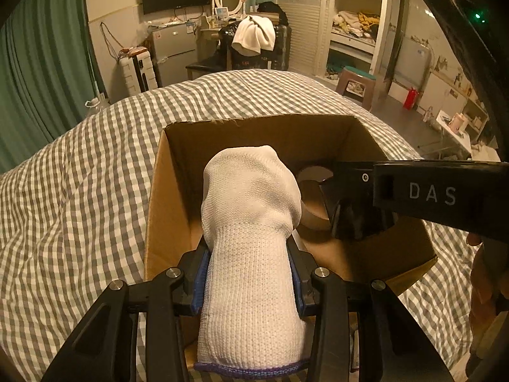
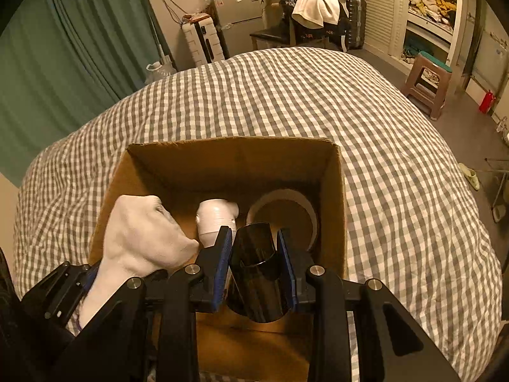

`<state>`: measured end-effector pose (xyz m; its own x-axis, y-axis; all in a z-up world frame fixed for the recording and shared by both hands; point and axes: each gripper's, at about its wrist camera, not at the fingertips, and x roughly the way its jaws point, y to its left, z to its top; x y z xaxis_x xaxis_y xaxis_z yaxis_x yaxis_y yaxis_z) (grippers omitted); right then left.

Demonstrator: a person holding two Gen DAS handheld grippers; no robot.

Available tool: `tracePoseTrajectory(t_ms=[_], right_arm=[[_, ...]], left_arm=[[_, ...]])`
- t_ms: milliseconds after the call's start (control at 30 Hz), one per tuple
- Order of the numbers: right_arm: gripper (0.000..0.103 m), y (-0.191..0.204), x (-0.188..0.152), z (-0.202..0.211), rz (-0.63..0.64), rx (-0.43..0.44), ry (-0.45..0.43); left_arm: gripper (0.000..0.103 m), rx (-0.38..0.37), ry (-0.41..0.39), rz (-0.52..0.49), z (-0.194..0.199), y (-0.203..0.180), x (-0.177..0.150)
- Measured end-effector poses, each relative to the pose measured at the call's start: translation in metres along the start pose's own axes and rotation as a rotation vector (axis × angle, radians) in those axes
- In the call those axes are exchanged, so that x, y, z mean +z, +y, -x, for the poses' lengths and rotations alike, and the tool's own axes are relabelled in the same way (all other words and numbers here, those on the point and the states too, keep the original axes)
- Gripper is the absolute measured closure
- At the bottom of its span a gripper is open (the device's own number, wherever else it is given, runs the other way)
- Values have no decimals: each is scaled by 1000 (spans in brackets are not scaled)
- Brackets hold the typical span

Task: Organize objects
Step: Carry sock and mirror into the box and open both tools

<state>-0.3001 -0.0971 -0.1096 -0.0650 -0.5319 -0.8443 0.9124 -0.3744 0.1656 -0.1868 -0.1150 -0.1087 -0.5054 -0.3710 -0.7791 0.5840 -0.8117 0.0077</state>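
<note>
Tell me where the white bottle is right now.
In the right wrist view the white bottle lies on the floor of the cardboard box, left of the tape roll and just beyond the right gripper.

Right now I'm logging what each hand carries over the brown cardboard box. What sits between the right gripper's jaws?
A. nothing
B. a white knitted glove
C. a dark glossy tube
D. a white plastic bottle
C: the right gripper has its blue-padded jaws clamped on a dark glossy tube.
</note>
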Motion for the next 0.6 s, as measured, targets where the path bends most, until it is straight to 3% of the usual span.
tracePoseTrajectory(t_ms=[233, 300, 400, 467, 533, 600], right_arm=[[70, 3, -3, 7, 1, 6, -14], [46, 5, -3, 13, -4, 7, -27], [44, 7, 0, 24, -15, 17, -59], [41, 10, 3, 32, -11, 13, -78], [34, 13, 5, 41, -12, 0, -103], [18, 14, 6, 51, -21, -15, -140]], left_arm=[[56, -52, 5, 42, 4, 2, 0], [51, -65, 1, 47, 7, 4, -1], [36, -65, -19, 51, 13, 6, 0], [18, -65, -38, 53, 21, 7, 2], [10, -61, -55, 45, 29, 8, 6], [5, -43, -91, 19, 41, 7, 11]])
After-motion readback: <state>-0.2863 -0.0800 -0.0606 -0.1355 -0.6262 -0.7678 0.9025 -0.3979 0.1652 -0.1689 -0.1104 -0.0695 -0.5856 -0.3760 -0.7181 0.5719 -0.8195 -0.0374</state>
